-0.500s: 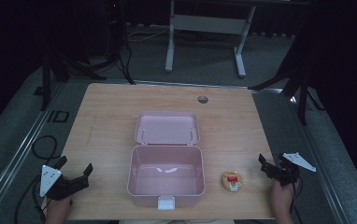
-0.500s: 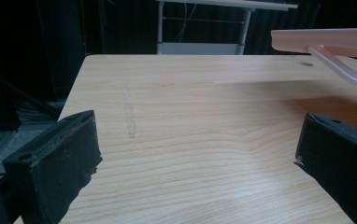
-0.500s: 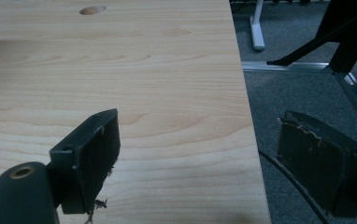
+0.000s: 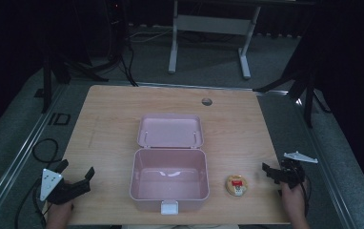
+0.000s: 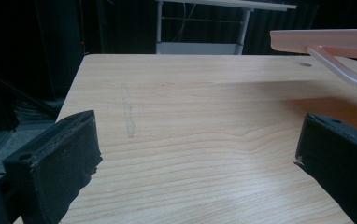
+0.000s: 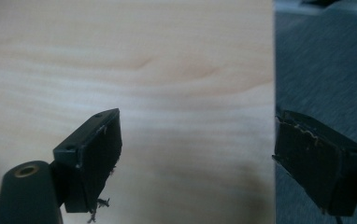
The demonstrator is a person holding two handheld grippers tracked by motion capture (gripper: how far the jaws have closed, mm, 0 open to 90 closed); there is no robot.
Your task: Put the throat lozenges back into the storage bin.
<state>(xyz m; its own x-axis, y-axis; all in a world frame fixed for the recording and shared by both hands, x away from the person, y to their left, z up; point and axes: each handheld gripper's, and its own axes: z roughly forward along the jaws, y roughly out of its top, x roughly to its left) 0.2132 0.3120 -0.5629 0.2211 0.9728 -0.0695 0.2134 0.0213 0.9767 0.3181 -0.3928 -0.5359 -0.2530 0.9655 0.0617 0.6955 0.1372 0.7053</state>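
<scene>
An open pink box (image 4: 169, 179) stands at the near middle of the wooden table (image 4: 227, 124), its lid (image 4: 170, 130) laid back flat behind it. A small round yellow item with a red label (image 4: 236, 185) lies just right of the box. My left gripper (image 4: 77, 169) rests open near the front left corner, pointing toward the box, with nothing between its jaws (image 5: 195, 144). The lid's edge (image 5: 321, 38) shows at the upper right of the left gripper view. My right gripper (image 4: 268, 172) is open and empty, right of the yellow item, over the table's right edge (image 6: 195, 140).
A round cable hole (image 4: 207, 101) sits at the table's far side. Grey carpet (image 6: 326, 65) lies past the right edge. A white desk frame (image 4: 208, 28) stands beyond the table, and cables (image 4: 42, 148) trail on the floor at the left.
</scene>
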